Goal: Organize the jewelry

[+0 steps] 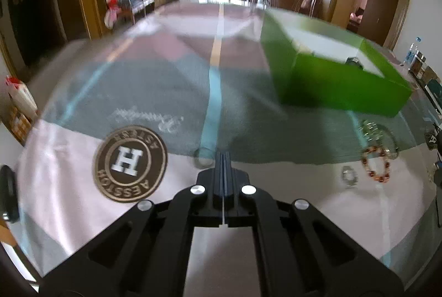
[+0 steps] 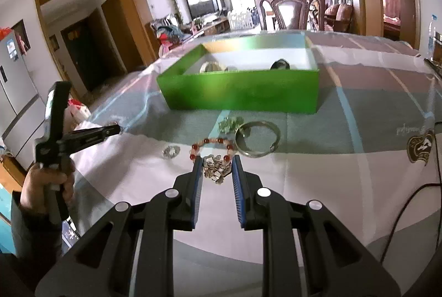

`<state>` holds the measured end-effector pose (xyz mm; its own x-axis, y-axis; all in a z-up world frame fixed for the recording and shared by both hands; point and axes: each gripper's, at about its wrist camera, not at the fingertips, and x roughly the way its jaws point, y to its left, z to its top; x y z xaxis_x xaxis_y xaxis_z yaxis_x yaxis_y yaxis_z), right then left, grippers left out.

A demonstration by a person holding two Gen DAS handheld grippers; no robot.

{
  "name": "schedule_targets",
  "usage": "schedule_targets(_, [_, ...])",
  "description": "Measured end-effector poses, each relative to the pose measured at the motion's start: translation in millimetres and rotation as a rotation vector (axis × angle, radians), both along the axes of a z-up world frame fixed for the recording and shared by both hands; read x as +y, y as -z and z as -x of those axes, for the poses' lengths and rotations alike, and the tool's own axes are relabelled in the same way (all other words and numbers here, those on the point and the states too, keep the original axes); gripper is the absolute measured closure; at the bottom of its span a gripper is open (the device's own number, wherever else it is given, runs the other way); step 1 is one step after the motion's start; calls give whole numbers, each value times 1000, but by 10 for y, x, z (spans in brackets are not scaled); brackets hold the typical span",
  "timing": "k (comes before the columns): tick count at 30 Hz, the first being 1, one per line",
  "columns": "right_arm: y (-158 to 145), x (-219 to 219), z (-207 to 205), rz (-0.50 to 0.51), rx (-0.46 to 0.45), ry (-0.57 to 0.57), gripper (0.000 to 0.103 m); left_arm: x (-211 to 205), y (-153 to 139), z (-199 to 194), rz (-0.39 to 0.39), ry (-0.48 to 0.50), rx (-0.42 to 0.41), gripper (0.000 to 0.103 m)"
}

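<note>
Your right gripper (image 2: 216,163) reaches low over the worktop (image 2: 317,186), jaws apart, with a small metal trinket (image 2: 216,169) lying between them. The red bead bracelet (image 2: 211,148) and silver bangle (image 2: 258,139) lie just past it, before the green box (image 2: 240,91). Your left gripper (image 1: 223,156) is lifted off to the side, jaws pressed together with nothing in them.

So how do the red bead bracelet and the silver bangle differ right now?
The red bead bracelet is a string of separate red and pale beads; the silver bangle is one plain metal ring. The bracelet lies just past the right hand-held gripper; the bangle sits further right. Both rest on the tablecloth before the green box.
</note>
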<state>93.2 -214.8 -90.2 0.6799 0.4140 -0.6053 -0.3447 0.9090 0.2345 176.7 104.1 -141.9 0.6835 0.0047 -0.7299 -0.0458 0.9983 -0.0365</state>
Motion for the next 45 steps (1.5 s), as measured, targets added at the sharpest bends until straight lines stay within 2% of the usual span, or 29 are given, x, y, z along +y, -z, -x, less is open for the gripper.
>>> schedule_targets(5, [-87, -73, 84, -2, -22, 3, 82, -212, -280, 279, -26, 64, -65, 101])
schedule_targets(6, [-90, -83, 83, -3, -22, 6, 82, -193, -307, 306, -31, 53, -67, 89])
schedule_targets(7, [-87, -96, 88, -4, -22, 7, 82, -132, -345, 318, -34, 24, -75, 49])
schedule_targets(8, [-85, -93, 88, -4, -21, 7, 82, -66, -380, 333, -43, -5, -99, 28])
schedule_targets(9, [-73, -104, 89, -4, -19, 7, 82, 18, -416, 362, -70, -42, -142, 14])
schedule_targets(11, [-49, -106, 83, -8, -12, 5, 82, 125, -406, 321, -87, -63, -125, 18])
schedule_targets(13, [-17, -102, 59, -10, -5, 1, 82, 252, -352, 255, -62, -75, -90, 39])
schedule_targets(16, [20, -76, 11, -15, 4, -7, 82, 262, -212, 128, -84, -54, -19, 66])
schedule_targets(19, [31, -53, 7, -14, 7, -17, 82, 214, -153, 160, -108, -22, 0, 68])
schedule_targets(22, [48, -45, -15, -11, 11, -25, 82, 202, -149, 195, -112, -15, -11, 61])
schedule_targets(25, [82, -10, -52, -12, 23, -31, 81, 160, -73, 107, -121, 7, 11, 61])
schedule_targets(32, [86, 34, -46, -12, 26, -39, 81, 103, 83, -152, -109, 28, 82, 69])
schedule_targets(35, [96, 25, -53, -11, 31, -33, 81, 146, 150, -209, -71, 17, 111, 97])
schedule_targets(36, [99, 20, -53, -12, 32, -31, 81, 157, 157, -203, -62, 14, 112, 98])
schedule_targets(41, [92, 1, -54, -16, 24, -28, 81, 184, -129, 40, -36, 5, -20, 99])
schedule_targets(45, [12, -12, -7, -29, -4, -22, 81, 109, -579, 405, -12, 26, -182, 99])
